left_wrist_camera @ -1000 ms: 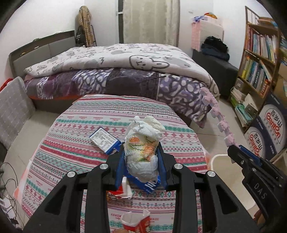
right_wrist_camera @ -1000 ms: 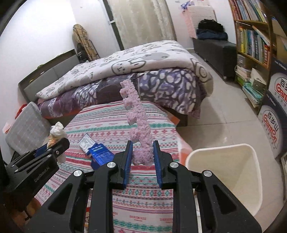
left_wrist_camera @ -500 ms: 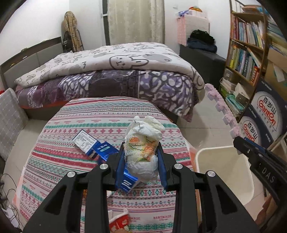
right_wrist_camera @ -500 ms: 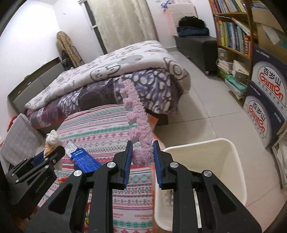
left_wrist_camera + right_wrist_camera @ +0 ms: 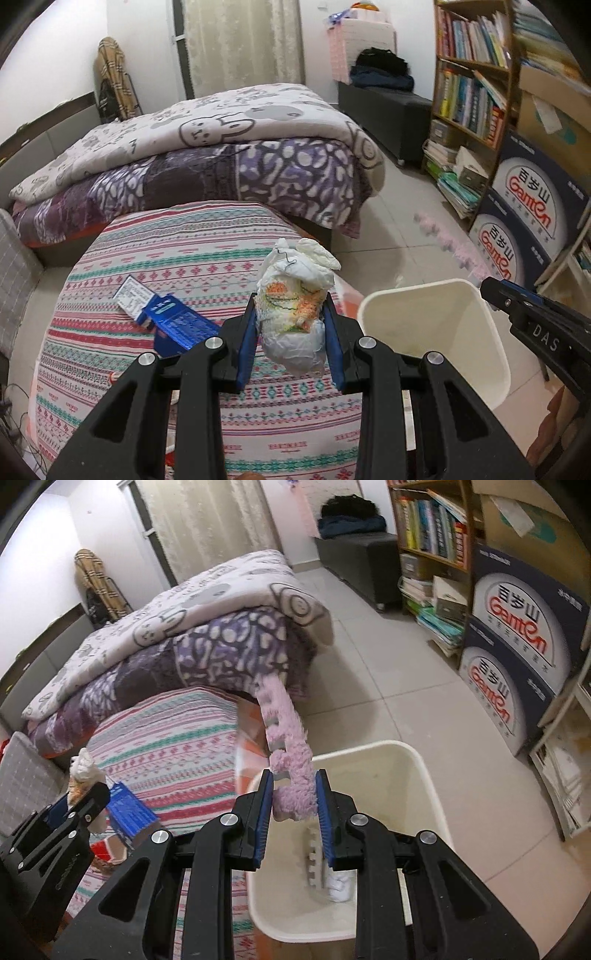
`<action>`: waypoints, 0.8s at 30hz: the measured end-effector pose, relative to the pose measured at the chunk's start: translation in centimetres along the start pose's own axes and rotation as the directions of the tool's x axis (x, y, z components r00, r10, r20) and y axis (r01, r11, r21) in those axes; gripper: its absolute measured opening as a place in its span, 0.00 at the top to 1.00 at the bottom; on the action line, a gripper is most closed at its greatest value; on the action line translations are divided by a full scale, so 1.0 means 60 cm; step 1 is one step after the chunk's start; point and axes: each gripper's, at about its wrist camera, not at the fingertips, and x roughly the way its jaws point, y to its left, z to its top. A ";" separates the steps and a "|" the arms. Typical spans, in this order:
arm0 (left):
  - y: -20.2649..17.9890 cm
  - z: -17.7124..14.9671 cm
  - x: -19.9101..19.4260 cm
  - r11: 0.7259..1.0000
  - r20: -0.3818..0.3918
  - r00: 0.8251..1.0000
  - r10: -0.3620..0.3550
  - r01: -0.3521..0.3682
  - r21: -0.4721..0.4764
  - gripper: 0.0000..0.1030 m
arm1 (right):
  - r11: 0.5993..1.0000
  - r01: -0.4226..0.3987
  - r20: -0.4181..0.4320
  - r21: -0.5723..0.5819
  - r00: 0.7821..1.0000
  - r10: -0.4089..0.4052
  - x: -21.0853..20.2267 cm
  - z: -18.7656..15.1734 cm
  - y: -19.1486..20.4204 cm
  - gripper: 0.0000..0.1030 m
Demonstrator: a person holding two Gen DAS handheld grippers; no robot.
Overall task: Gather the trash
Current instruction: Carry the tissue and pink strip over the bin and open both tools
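With the right tool (image 5: 294, 794) clamped on the pink fuzzy strip (image 5: 286, 734) above the white bin (image 5: 432, 775) and the left tool (image 5: 290, 334) gripping the crumpled wad (image 5: 295, 295) beside the bin, over the tabletop (image 5: 166, 251): centre each over the bin before releasing.

— What's ahead of me?
— A bed (image 5: 207, 147) piled with a rabbit-print quilt (image 5: 221, 118) over a purple patterned blanket, and pale curtains (image 5: 243, 40) on the white wall behind it.
— And off to my right?
— A wooden bookshelf (image 5: 476, 81) crammed with books, stacked blue cartons (image 5: 528, 218) beside it, a dark bench (image 5: 384, 107) against the far wall, pale floor tiles (image 5: 388, 664) between.
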 end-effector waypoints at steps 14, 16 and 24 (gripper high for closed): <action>-0.087 -0.003 0.013 0.995 -0.029 0.997 -0.075 0.077 0.061 0.69 | 0.995 0.060 -0.025 0.085 0.998 -0.058 -0.003 -0.003 -0.084 0.56; -0.099 -0.003 0.014 0.994 -0.029 0.996 -0.084 0.086 0.069 0.69 | 0.993 0.069 -0.020 0.092 0.998 -0.067 -0.007 -0.004 -0.093 0.55; -0.135 -0.008 0.022 0.988 -0.043 0.992 -0.116 0.120 0.097 0.68 | 0.985 0.119 0.010 0.127 0.993 -0.121 -0.022 -0.003 -0.131 0.40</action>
